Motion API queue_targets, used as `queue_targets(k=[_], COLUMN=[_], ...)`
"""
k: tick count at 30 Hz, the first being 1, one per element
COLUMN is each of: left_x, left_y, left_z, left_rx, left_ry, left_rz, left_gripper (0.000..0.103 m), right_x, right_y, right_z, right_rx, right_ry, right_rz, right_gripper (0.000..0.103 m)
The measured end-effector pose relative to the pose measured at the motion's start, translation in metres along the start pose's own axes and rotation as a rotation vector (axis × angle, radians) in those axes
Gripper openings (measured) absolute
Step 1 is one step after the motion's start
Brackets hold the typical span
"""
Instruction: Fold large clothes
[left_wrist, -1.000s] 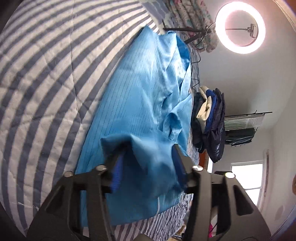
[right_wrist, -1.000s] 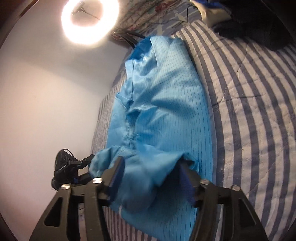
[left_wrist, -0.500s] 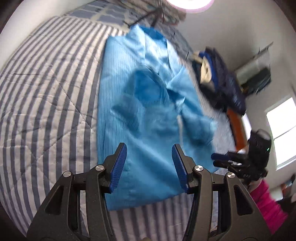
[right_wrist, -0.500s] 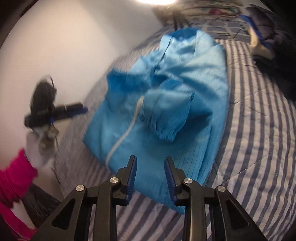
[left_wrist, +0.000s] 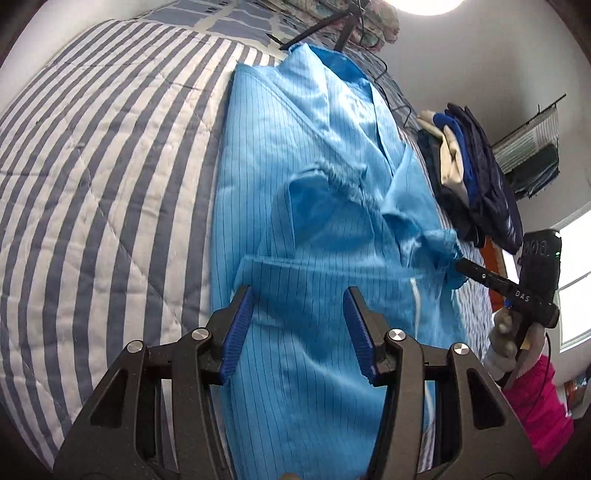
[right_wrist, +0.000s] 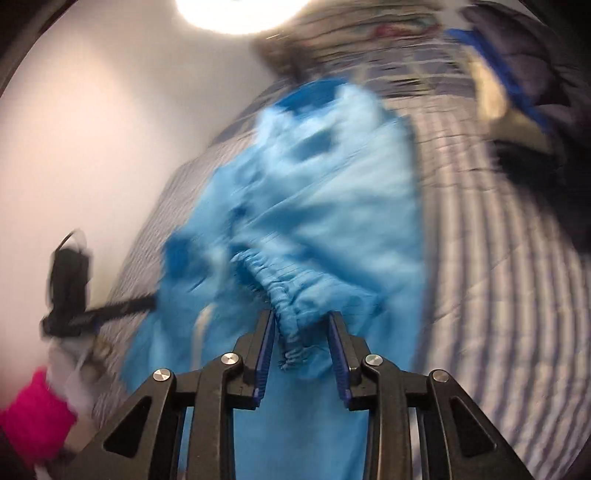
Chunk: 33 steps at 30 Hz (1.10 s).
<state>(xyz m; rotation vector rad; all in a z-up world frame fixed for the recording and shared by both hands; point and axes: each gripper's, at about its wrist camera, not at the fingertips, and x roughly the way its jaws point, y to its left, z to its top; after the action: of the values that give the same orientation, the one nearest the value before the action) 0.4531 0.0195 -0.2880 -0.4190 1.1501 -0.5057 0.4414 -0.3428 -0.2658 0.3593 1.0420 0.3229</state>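
Note:
A large light-blue pinstriped garment (left_wrist: 314, 229) lies lengthwise on the striped bed quilt (left_wrist: 103, 192), with both sleeves folded in over its middle. My left gripper (left_wrist: 298, 301) is open and empty, hovering just above the lower part of the garment. In the blurred right wrist view the garment (right_wrist: 332, 206) fills the centre, and my right gripper (right_wrist: 301, 325) is open with an elastic sleeve cuff (right_wrist: 291, 295) lying between its jaws, not clamped. The right gripper also shows in the left wrist view (left_wrist: 480, 275) at the garment's right edge.
A pile of dark and cream clothes (left_wrist: 469, 170) sits on the bed right of the garment. A ring light (right_wrist: 240, 14) on a stand glows at the bed's far end. A window (left_wrist: 576, 280) is at right. The quilt (right_wrist: 498, 258) extends on both sides.
Both grippers let go of the sleeves a second ago and pulled back. Since half a second ago the left moved closer over the garment and the right swung in fast around the cuff.

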Motion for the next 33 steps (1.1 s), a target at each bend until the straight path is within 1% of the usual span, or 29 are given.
queue_targets(k=[2,4,6,9,11,12,14,16,18,19,21,22,24,26,28,29,30,33], left_x=[-0.011,-0.025,-0.039,-0.053,-0.055,-0.055,-0.054,-0.054,-0.054,-0.054,-0.051,-0.048,-0.043,-0.038,-0.035,-0.033,-0.031,-0.028], left_y=[0.000,0.004,0.010,0.015,0.016,0.015,0.014,0.013,0.015,0.018,0.026,0.029,0.032,0.033,0.032,0.032,0.032,0.031], left_z=[0.003,0.003,0.000,-0.010,-0.017,-0.020,-0.026,-0.030,-0.032,-0.032,-0.033,-0.033,-0.034,-0.037,-0.038,-0.039,-0.039,-0.040], left_rx=[-0.010,-0.007,-0.017,-0.016,-0.021,-0.020,-0.010,0.001,0.002,-0.009,-0.041,-0.056,-0.055,-0.052,-0.049,-0.045,-0.043,-0.042], left_ry=[-0.026,-0.045,-0.056,-0.051,-0.042,-0.038,-0.032,-0.026,-0.024,-0.024,-0.020,-0.013,0.002,0.014,0.018,0.023,0.027,0.033], left_rz=[-0.023,-0.028,-0.044,-0.050,-0.058,-0.059,-0.056,-0.042,-0.039,-0.041,-0.068,-0.079,-0.078,-0.078,-0.075,-0.070,-0.068,-0.067], left_gripper=[0.052,0.052,0.052,0.052,0.052,0.052,0.052,0.052,0.052,0.052,0.052,0.052,0.052,0.052,0.052,0.052,0.052,0.052], right_x=[-0.013,-0.029,-0.037,-0.040,-0.039,-0.037,-0.027,-0.020,-0.022,-0.024,-0.027,-0.026,-0.022,-0.022,-0.025,-0.025,-0.025,-0.021], right_y=[-0.005,-0.008,-0.011,-0.010,-0.003,0.005,0.018,0.024,0.024,0.020,0.005,-0.003,-0.015,-0.027,-0.032,-0.033,-0.034,-0.034], right_z=[-0.001,-0.011,-0.024,-0.044,-0.052,-0.052,-0.047,-0.042,-0.041,-0.042,-0.044,-0.047,-0.050,-0.053,-0.055,-0.055,-0.055,-0.054], right_rx=[0.028,0.029,0.032,0.025,-0.009,-0.038,-0.083,-0.102,-0.113,-0.099,-0.047,-0.014,0.035,0.088,0.119,0.123,0.121,0.112], right_ry=[-0.026,-0.036,-0.020,0.014,0.038,0.045,0.057,0.062,0.036,0.023,0.019,0.025,0.028,0.018,0.002,0.000,0.005,0.027], right_rz=[0.016,0.043,0.063,0.103,0.131,0.121,0.033,-0.029,-0.062,-0.063,-0.030,-0.005,0.039,0.096,0.152,0.167,0.170,0.139], right_gripper=[0.035,0.038,0.041,0.040,0.040,0.040,0.040,0.040,0.041,0.045,0.049,0.049,0.049,0.047,0.041,0.041,0.040,0.040])
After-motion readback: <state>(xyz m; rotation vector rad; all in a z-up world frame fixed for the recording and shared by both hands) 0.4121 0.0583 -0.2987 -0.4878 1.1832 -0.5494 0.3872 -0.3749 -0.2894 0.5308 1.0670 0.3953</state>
